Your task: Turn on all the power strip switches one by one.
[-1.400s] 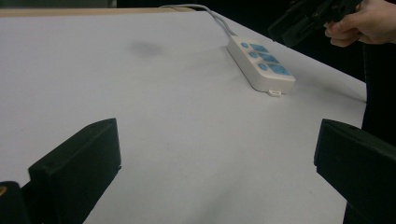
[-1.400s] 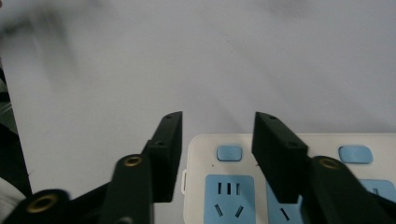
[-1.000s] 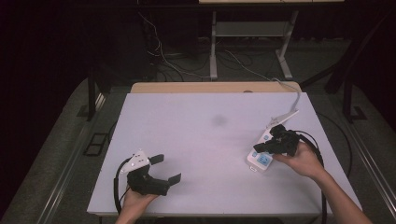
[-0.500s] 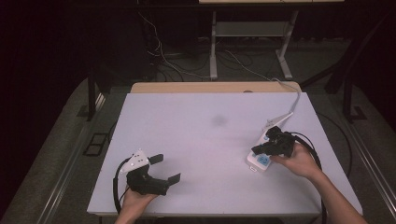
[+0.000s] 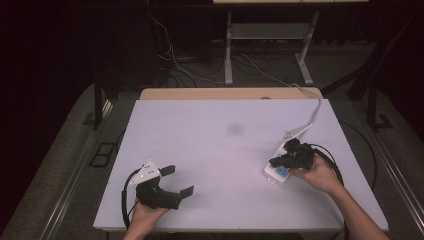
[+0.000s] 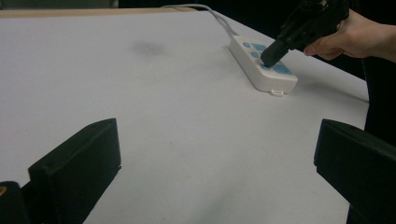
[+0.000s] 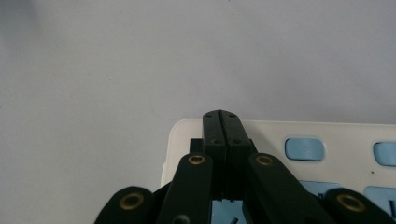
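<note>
Pressing a switch on the strip [image 5: 281, 167] near the table's [image 5: 220, 150] right edge, the right gripper [image 6: 272, 50], jaws closed and empty, should push straight down while the left gripper [image 5: 177, 181] waits wide open

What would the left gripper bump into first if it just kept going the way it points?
Probably nothing soon: the left gripper points across bare white table. Farther along that line lies the white plastic power strip with blue buttons, likely the first thing met, though depth is unclear.
</note>
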